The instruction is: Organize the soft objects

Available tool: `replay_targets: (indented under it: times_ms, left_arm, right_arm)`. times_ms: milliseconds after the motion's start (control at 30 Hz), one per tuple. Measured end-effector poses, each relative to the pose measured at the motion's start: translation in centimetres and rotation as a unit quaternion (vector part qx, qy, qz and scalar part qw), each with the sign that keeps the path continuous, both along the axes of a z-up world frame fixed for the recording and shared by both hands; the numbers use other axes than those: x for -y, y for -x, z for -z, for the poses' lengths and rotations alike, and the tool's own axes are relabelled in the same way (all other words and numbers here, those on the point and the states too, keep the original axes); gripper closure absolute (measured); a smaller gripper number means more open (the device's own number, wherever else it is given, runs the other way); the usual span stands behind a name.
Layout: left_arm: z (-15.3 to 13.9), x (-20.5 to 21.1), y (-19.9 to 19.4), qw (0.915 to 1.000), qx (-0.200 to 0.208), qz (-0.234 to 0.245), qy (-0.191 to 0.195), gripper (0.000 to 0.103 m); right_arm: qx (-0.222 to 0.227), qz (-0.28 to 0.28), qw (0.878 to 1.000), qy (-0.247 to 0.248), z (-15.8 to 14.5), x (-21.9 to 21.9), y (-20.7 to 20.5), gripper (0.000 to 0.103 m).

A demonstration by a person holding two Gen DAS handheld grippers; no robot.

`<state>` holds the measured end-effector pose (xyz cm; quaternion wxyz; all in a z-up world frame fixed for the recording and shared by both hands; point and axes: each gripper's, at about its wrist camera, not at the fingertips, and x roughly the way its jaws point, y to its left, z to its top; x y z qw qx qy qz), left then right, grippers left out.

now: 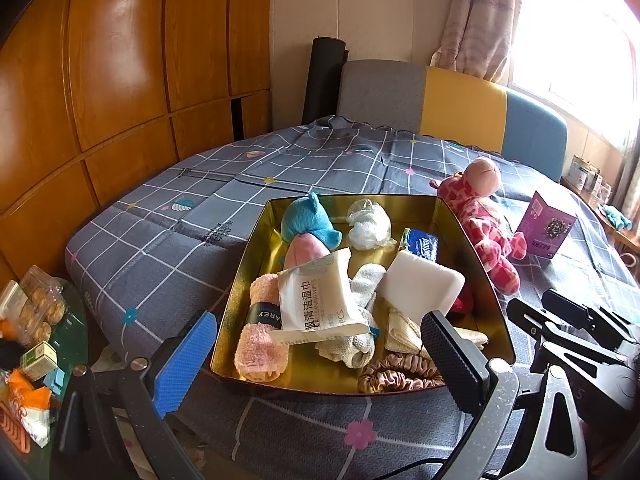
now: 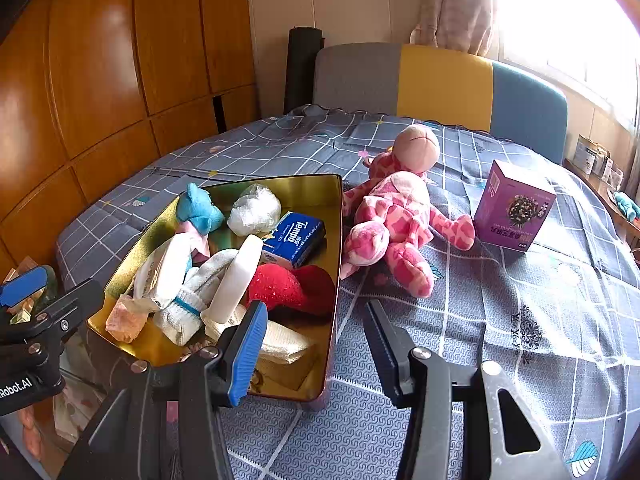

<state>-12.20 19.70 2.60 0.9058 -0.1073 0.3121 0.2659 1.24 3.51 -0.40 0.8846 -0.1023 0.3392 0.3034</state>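
A gold tin box [image 1: 256,248] [image 2: 334,248] on the bed holds several soft things: a blue plush [image 1: 308,220], a pink towel roll [image 1: 260,344], a wet-wipes pack [image 1: 316,296], a white sponge [image 1: 420,286], a Tempo tissue pack [image 2: 294,236], a red cloth [image 2: 292,286] and a brown scrunchie [image 1: 400,376]. A pink spotted plush [image 2: 400,216] [image 1: 484,224] lies on the bed right of the box. My left gripper [image 1: 320,364] is open and empty over the box's near edge. My right gripper [image 2: 316,344] is open and empty at the box's near right corner.
A purple carton [image 2: 512,208] stands on the grey checked bedspread [image 2: 520,320] right of the plush. A glass side table [image 1: 36,340] with snacks is at the left. A headboard [image 1: 460,104] and wooden wardrobe [image 1: 120,80] stand behind.
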Motion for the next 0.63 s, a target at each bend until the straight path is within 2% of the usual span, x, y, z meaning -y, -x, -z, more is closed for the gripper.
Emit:
replay_targets:
  times_ms: [367, 433, 633]
  left_arm:
    - [0.34, 0.41, -0.58, 0.9997, -0.020, -0.010, -0.012, 0.000]
    - [0.47, 0.38, -0.49, 0.9999, -0.014, -0.007, -0.001, 0.000]
    - [0.43, 0.55, -0.46, 1.0000, -0.006, -0.005, -0.004, 0.000]
  right_arm:
    - [-0.002, 0.003, 1.000, 0.001, 0.08, 0.16, 0.00, 0.053]
    - [-0.003, 0.004, 1.000, 0.001, 0.10, 0.22, -0.08, 0.053]
    - [-0.003, 0.011, 1.000, 0.000, 0.11, 0.89, -0.47, 0.053]
